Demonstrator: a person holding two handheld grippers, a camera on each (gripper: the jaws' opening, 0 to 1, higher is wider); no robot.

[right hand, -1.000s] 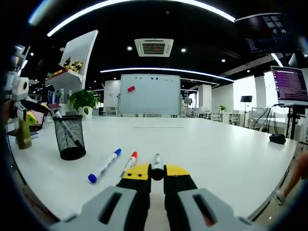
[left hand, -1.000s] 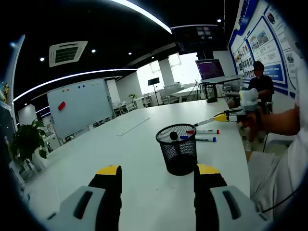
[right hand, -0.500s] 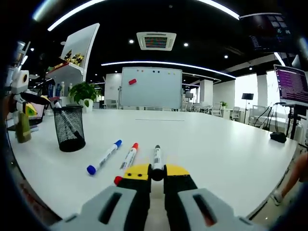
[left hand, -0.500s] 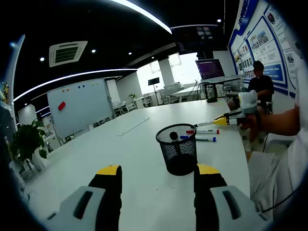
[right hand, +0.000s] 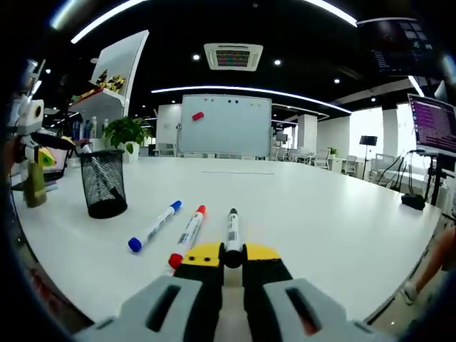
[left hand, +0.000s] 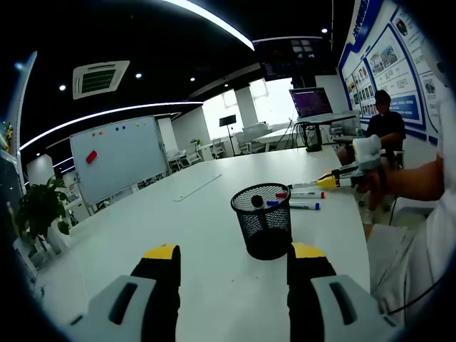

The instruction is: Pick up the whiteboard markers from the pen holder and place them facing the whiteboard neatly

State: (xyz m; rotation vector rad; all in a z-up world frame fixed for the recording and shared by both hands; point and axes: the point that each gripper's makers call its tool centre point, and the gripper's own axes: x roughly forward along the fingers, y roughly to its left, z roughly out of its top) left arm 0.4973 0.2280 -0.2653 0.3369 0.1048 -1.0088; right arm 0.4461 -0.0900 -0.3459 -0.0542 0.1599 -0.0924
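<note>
The black mesh pen holder [left hand: 262, 221] stands on the white table [left hand: 178, 235] just ahead of my left gripper [left hand: 235, 256], which is open with nothing between its jaws; a dark marker [left hand: 256, 201] sticks up inside it. Beyond it lie a red marker [left hand: 303, 194] and a blue marker [left hand: 303, 206], near my right gripper [left hand: 329, 176]. In the right gripper view, my right gripper [right hand: 225, 254] is shut on the rear end of a black marker [right hand: 232, 228]. It lies parallel to the red marker [right hand: 189, 232] and blue marker [right hand: 155, 226], all pointing at the whiteboard [right hand: 226, 125]. The pen holder [right hand: 104, 184] stands at left.
A person [left hand: 385, 122] sits at the table's far end beside a lit screen [left hand: 310, 102]. A potted plant [left hand: 41, 208] stands at left, under the whiteboard [left hand: 117, 157]. A thin strip [left hand: 196, 187] lies mid-table. A small black object [right hand: 411, 204] rests at the table's right.
The right gripper view has drawn back a little, so more of the black marker and the red marker's near end now show. The left gripper view is unchanged.
</note>
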